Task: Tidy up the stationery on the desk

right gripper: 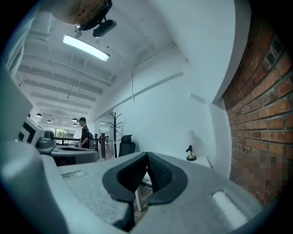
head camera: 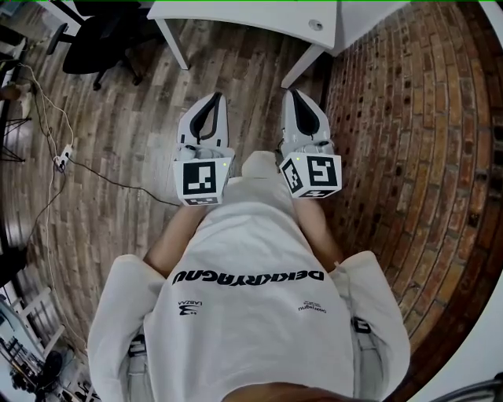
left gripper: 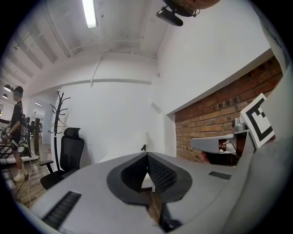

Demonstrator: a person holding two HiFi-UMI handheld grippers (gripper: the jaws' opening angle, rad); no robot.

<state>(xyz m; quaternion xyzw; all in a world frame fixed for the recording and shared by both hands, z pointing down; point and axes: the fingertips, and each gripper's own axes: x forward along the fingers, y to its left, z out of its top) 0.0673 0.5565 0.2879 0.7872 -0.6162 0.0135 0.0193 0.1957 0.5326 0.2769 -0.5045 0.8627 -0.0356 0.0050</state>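
L grip: left hand-held gripper (head camera: 212,100) is held level in front of the body, jaws together, tips meeting, nothing betw. them.
R grip: right hand-held gripper (head camera: 298,96) is just beside it on the right, also level, jaws pressed together, empty.
Stationery: none in sight in any view. Prob. on the table top, most of which is out of frame.
Table: white table (head camera: 259,20) on the far side, ahead of both grippers and well apart from them. Only a small round thing (head camera: 315,24) shows on the visible strip of top.
Stage: task not begun, I'd say; the approach to the table comes first.
Risk 1: reaching w/ jaws shut would shove or scatter items instead of taking them. Jaws must part before contact.
Risk 2: brick wall (head camera: 409,157) is close on the right, so a wide swing of the R grip could knock it.
Risk 3: table legs (head camera: 173,45) slant down toward the near side, betw. person and top. Feet or grippers could clip them on approach.
Risk 4: cable (head camera: 47,110) and power strip (head camera: 61,159) lie on the wood floor (head camera: 134,133) at left. Trip hazard only if the path drifts left.
Around: black office chair (head camera: 106,43) far left by the table. Coat stand (left gripper: 59,123) and a bystander (left gripper: 16,132) far left, well clear. Small dark figurine (right gripper: 189,153) on a white surface at the far wall.
In the way: only the legs, as far as the views show.
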